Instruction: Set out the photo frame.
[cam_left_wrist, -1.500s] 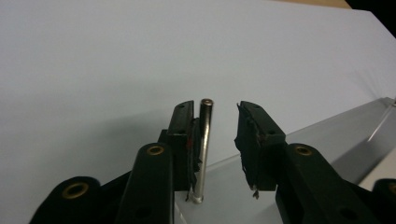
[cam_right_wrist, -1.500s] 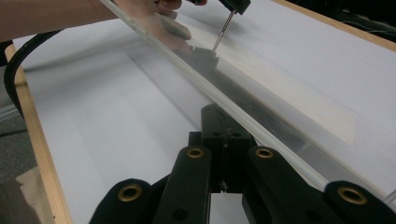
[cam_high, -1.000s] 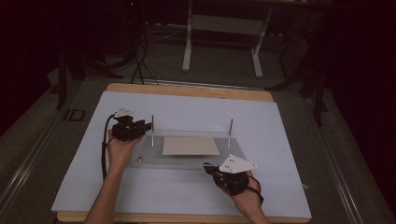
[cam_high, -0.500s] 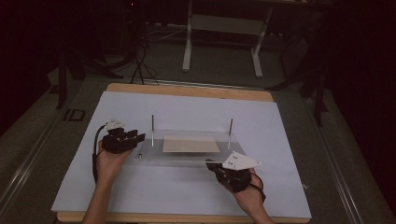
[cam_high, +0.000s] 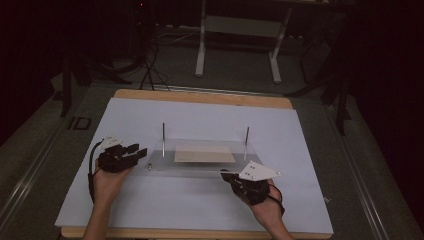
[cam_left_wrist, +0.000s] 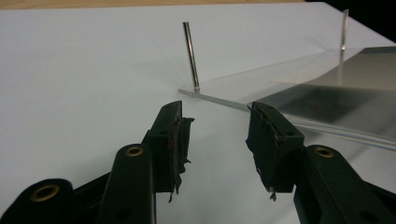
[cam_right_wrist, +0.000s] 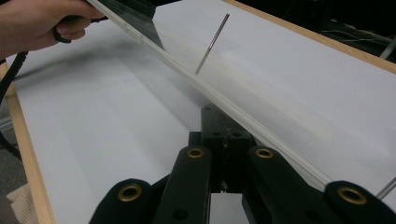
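A clear plate (cam_high: 200, 166) lies on the white mat, with a thin metal rod standing at its left end (cam_high: 163, 139) and another at its right end (cam_high: 246, 142). A tan sheet (cam_high: 205, 154) rests flat on it. My left gripper (cam_high: 140, 151) sits just left of the plate's left end, open; its jaws have just been opening and nothing is between them (cam_left_wrist: 217, 123). The left rod (cam_left_wrist: 190, 56) stands beyond them. My right gripper (cam_high: 226, 175) is shut, its tips (cam_right_wrist: 225, 116) against the plate's near edge (cam_right_wrist: 261, 135) close to the right corner.
The white mat (cam_high: 150, 200) covers a wooden table (cam_high: 200, 97) whose edge shows at the back and front. Dark floor, cables and a metal stand (cam_high: 237, 45) lie beyond the table. The hand holding the other gripper (cam_right_wrist: 42, 23) appears far off in the right gripper view.
My left gripper has moved left and toward the near edge, away from the left rod. The right gripper and the plate have stayed put.
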